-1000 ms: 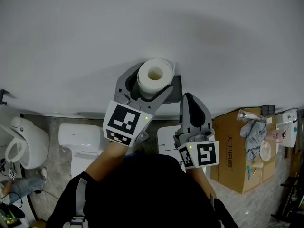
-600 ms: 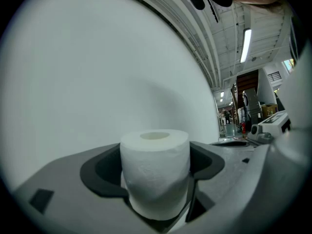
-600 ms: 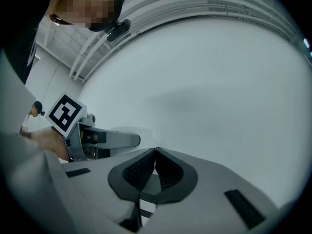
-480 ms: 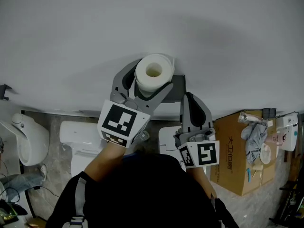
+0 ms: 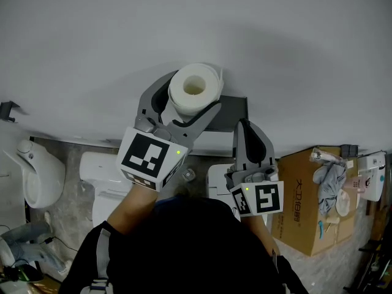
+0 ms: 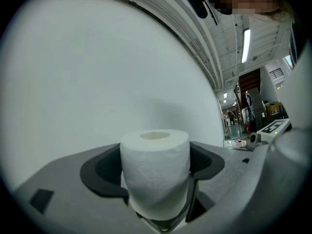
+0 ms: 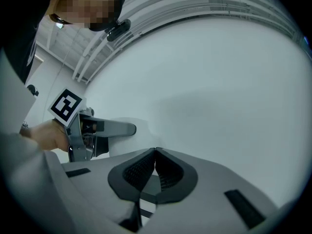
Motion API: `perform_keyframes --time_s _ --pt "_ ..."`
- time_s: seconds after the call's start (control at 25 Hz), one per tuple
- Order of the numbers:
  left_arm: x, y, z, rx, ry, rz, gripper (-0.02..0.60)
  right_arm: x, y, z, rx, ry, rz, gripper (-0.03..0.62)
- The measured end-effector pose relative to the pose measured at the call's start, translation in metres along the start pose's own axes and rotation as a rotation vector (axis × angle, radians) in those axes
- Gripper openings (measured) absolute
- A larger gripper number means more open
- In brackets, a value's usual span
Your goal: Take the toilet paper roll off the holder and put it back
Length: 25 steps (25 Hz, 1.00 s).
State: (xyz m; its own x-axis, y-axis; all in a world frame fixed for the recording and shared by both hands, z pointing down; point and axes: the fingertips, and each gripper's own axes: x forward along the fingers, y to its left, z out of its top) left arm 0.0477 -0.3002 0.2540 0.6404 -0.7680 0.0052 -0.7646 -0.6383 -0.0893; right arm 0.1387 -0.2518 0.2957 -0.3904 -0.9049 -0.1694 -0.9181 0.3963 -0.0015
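Observation:
A white toilet paper roll (image 5: 195, 89) stands upright between the jaws of my left gripper (image 5: 188, 97), which is shut on it, up against the white wall. In the left gripper view the roll (image 6: 155, 169) fills the gap and both pads of the gripper (image 6: 156, 164) press its sides. The dark grey holder (image 5: 233, 109) is fixed to the wall just right of and below the roll. My right gripper (image 5: 244, 126) is shut and empty, pointing at the holder's lower edge. In the right gripper view its jaws (image 7: 155, 151) meet tip to tip, and the roll (image 7: 122, 144) shows at the left.
Far below, on the floor, stand a white toilet (image 5: 101, 176), a urinal (image 5: 37, 173) to the left and a cardboard box (image 5: 303, 204) with cloth and small items on top at the right. The wall (image 5: 196, 23) fills the upper view.
My left gripper has carried the roll upward and slightly left along the wall, away from the holder, uncovering more of the holder. The right gripper has stayed in place.

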Motion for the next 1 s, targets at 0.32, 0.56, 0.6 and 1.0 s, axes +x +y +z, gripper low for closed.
perform_keyframes --time_s 0.32,0.56,0.6,1.0 --pt "-0.016 0.019 0.004 0.026 -0.011 0.037 0.388 0.009 0.010 0.000 0.004 -0.005 0.026 0.023" --pt "-0.025 0.032 0.005 0.027 -0.001 0.066 0.388 0.017 0.013 0.000 0.006 -0.005 0.038 0.023" --pt "-0.027 0.034 0.004 0.025 0.001 0.070 0.388 0.017 0.013 0.000 0.006 -0.005 0.039 0.023" --pt "-0.047 0.053 -0.004 0.018 0.025 0.130 0.388 0.017 0.013 0.000 0.010 -0.004 0.037 0.023"
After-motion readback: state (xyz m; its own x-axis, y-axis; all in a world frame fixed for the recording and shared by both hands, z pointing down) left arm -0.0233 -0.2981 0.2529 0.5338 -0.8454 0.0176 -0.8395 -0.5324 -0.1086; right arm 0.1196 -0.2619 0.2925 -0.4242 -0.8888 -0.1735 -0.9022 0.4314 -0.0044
